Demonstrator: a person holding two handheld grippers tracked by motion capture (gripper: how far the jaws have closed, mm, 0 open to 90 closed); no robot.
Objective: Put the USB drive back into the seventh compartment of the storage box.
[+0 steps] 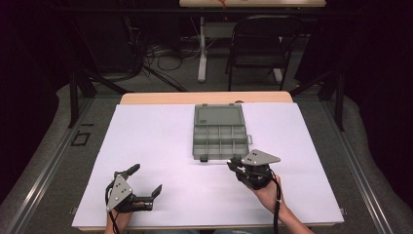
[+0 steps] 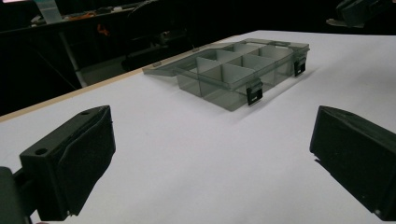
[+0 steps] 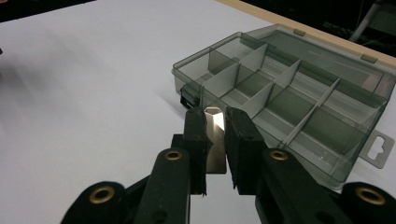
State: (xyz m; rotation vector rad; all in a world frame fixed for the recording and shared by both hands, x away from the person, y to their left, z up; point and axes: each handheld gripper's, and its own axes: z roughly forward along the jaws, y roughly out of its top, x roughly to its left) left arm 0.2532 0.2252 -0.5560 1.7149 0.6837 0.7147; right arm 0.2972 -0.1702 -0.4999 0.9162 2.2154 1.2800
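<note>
Right gripper [image 3: 215,149] is clamped on a small flat metal piece [image 3: 215,140], pale, with clipped corners at its far end; its long axis runs along the jaws, tip pointing out past the pads toward the box [image 3: 299,98]

Box sits open on the white sheet [image 1: 160,146], mid-desk toward the far edge, lid [image 1: 218,116] laid flat on the far side, compartments empty as far as I can see. Two black latches [image 2: 254,92] on the near wall

Key relation: in the high view the right gripper [image 1: 253,170] is just beside the box's [image 1: 221,141] near-right corner, box lying ahead and slightly left of it. In the right gripper view the piece's tip lines up with the near wall, close to the left-hand latch; I can't tell if it overlaps the rim or stops just short. My read: a short push forward and a tilt down puts the piece into a near-row cell; dividers are close, so tip angle matters

Left gripper [image 1: 130,191] is spread wide, holding nothing, near the desk's near-left corner, well apart from the box. Its pads [image 2: 86,154] frame the box diagonally, so right hand is clearly the nearer one
</note>
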